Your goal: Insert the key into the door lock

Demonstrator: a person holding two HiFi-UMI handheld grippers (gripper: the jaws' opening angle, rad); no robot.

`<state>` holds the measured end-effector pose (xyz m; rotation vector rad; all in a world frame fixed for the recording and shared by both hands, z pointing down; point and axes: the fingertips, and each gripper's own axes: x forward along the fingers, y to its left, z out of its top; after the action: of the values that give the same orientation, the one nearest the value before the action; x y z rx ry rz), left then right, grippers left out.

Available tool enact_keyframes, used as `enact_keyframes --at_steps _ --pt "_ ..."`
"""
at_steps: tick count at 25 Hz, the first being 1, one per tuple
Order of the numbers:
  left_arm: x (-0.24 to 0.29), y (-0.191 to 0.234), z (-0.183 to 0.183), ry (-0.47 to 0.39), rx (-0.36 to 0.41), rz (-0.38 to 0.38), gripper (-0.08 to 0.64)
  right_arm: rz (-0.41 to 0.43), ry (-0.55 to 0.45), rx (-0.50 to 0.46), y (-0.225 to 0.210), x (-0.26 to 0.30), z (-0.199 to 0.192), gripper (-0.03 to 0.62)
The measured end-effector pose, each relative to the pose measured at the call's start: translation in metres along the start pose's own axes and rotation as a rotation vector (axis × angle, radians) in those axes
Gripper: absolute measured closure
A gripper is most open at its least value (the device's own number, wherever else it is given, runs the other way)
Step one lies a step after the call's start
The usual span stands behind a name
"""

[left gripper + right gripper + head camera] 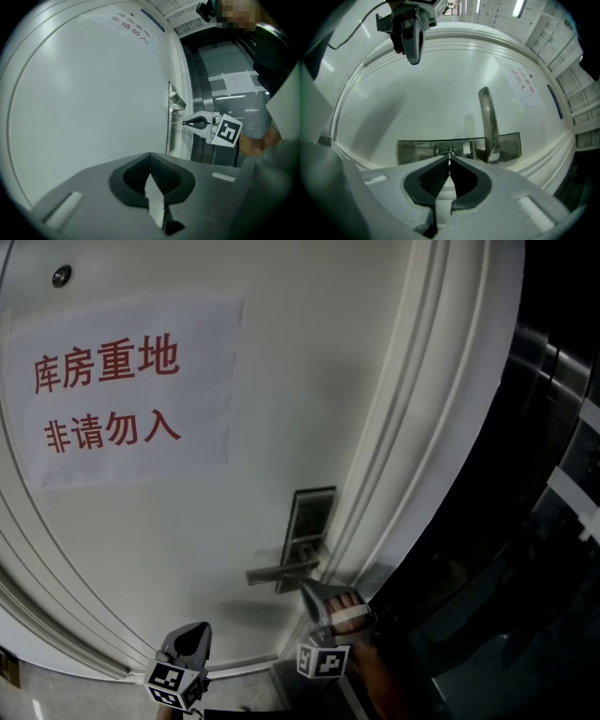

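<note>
Key [176, 123]: a thin blade pinched edge-on at the very tips of the right gripper [449, 161], whose jaws are closed narrow on it. The blade points level at the keyhole [449, 153] in the lock plate [417, 150]. Its tip meets the hole, but how deep it sits cannot be told. The grip at the extreme tips leaves most of the blade free, presumably so it can enter without the pads fouling the plate. The gripper is square to the door [417, 93] so the blade lines up with the slot.

Handle [487, 122]: a lever on the same plate, just beside the keyhole and clear of the key's line.

Left gripper [150, 157]: jaws closed together on nothing. It is held well apart from the lock and faces the plain door panel, apparently parked so as not to crowd the working hand.

Paper notice [122, 390]: stuck high on the door, with no part in the task.
</note>
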<state>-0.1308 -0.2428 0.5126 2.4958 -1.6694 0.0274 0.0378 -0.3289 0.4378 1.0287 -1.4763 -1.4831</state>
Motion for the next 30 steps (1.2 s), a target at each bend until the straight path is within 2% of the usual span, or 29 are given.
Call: enact_keyframes --at_steps 20,30 --pt "-0.001 0.010 0.005 -0.004 0.009 0.011 0.557 0.016 0.019 0.038 0.000 0.018 0.002 0.580" --pt "0.000 0.007 0.002 -0.004 0.001 -0.002 0.557 0.000 0.031 0.012 -0.001 0.019 0.002 0.580"
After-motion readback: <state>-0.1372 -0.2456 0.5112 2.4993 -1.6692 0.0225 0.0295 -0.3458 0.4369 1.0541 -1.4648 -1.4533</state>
